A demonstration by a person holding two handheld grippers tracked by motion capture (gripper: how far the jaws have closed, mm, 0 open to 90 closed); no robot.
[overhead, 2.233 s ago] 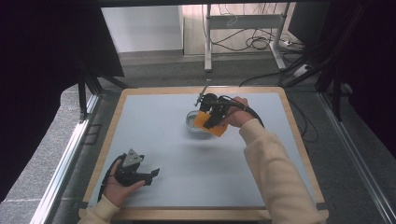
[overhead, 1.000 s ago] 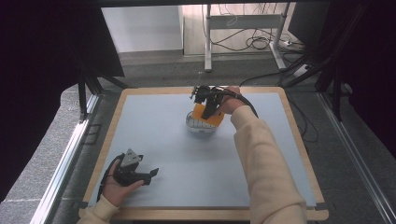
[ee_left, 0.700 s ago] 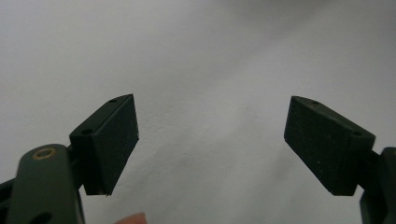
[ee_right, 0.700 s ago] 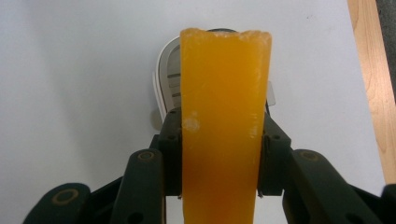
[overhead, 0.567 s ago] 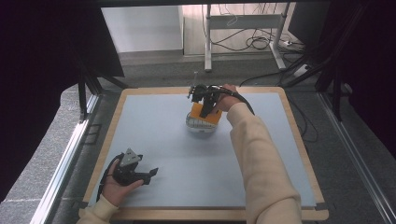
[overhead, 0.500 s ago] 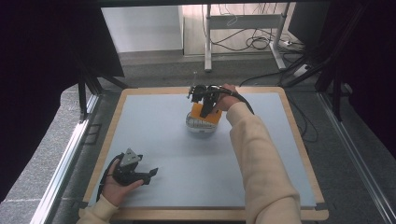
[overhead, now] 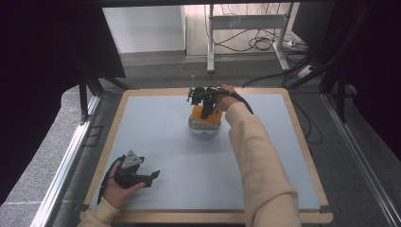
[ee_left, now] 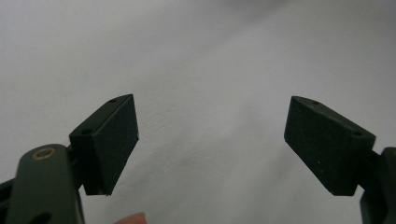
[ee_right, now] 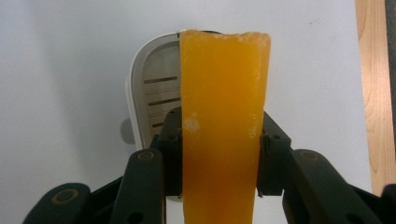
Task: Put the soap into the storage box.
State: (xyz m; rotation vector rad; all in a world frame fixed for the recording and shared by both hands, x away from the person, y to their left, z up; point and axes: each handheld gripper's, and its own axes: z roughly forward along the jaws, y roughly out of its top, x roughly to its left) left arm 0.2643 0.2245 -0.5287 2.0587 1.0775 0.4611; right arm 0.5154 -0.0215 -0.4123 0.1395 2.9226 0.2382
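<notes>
Right gripper view: right gripper (ee_right: 219, 154) clamps the orange soap bar (ee_right: 223, 93) directly above the white slotted soap dish (ee_right: 154, 93), mid-table toward the far edge. Best bet: level the bar, lower gently, then release. Left gripper (overhead: 135, 171) rests wide open, near-left.

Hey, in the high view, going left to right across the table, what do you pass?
Left gripper → white soap dish with the orange soap bar over it → right gripper shut on the bar → the table's right wooden rim.
</notes>
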